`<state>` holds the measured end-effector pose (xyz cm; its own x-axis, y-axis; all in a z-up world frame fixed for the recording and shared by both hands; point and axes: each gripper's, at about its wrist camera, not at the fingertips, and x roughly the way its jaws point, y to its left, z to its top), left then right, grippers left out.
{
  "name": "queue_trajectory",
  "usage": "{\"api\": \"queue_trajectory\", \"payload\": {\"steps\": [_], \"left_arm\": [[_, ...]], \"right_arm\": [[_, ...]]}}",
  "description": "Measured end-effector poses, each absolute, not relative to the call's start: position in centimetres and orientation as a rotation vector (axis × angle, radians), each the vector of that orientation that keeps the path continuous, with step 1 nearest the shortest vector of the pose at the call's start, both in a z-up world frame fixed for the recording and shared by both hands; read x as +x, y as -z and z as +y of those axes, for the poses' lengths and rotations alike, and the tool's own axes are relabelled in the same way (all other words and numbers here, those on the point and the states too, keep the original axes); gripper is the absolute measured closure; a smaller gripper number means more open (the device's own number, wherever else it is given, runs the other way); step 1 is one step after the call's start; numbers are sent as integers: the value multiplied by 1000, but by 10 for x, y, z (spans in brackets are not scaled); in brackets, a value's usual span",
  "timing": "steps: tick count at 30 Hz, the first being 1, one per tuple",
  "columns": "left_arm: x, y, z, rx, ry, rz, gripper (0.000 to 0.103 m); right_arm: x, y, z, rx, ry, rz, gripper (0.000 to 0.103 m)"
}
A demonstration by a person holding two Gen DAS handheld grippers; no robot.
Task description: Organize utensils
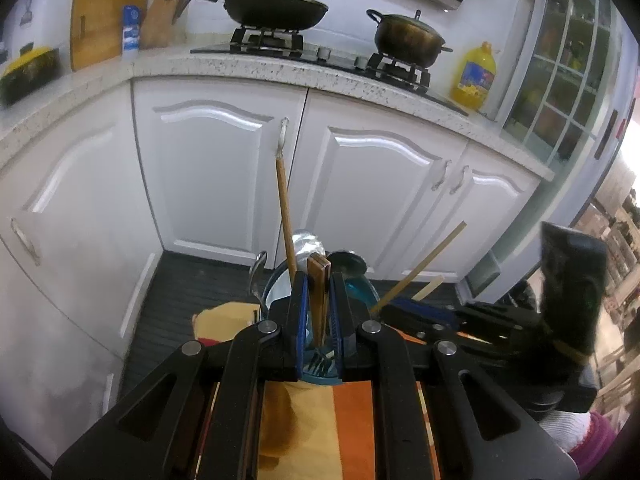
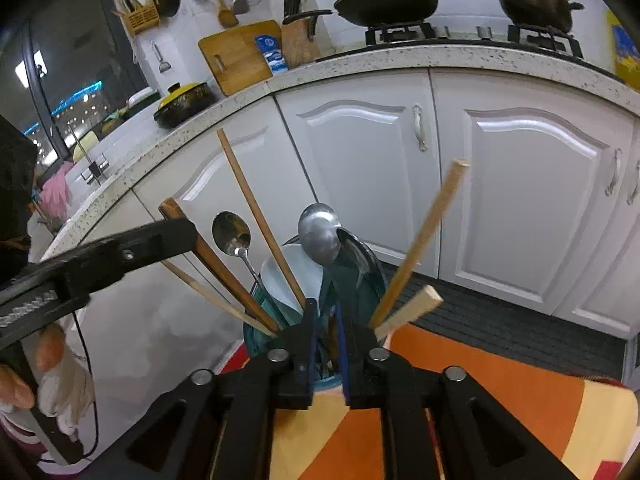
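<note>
Two hand-held grippers are working over the same teal utensil holder (image 1: 362, 294), which sits at the edge of a table with an orange-and-yellow striped cloth (image 1: 352, 412). From the left wrist view, the left hand-held gripper (image 1: 319, 304) has its blue-padded jaws nearly together, clamped on a pair of dark wooden chopsticks (image 1: 319, 280) that stand upright between the pads, lower ends down inside the holder. Just left of the jaws a long bamboo chopstick (image 1: 285, 216) pokes up out of the holder, with metal spoons (image 1: 310, 242) right behind the jaws. Off to the right, the right hand-held gripper (image 1: 416, 312) comes in from the side, two pale chopsticks (image 1: 420, 268) angling up near it. From the right wrist view, the right hand-held gripper (image 2: 325, 332) sits right above the holder (image 2: 256, 336), jaws with a narrow gap; something brown shows in there but I can't tell if the pads actually press on it. Two light chopsticks (image 2: 420, 248) lean just right of its right jaw. Left of it, the left hand-held gripper (image 2: 188, 232) grips the dark chopsticks (image 2: 216, 264), with spoons (image 2: 320, 232) and a white ladle (image 2: 292, 276) in the holder ahead.
</note>
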<state>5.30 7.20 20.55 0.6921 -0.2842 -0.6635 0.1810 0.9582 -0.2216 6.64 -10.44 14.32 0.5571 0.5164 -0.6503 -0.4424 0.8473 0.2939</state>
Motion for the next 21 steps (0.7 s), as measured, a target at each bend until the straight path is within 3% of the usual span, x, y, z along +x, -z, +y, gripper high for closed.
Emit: {"api": "queue_trajectory", "payload": {"steps": [2, 7, 21], "left_arm": [[54, -201, 73, -147, 255, 781, 90], [49, -199, 78, -179, 247, 771, 62], [13, -204, 73, -113, 163, 700, 58]], "right_arm": [[63, -145, -108, 106, -569, 793, 85], [54, -149, -117, 129, -556, 789, 82], [25, -157, -112, 147, -510, 750, 74]]}}
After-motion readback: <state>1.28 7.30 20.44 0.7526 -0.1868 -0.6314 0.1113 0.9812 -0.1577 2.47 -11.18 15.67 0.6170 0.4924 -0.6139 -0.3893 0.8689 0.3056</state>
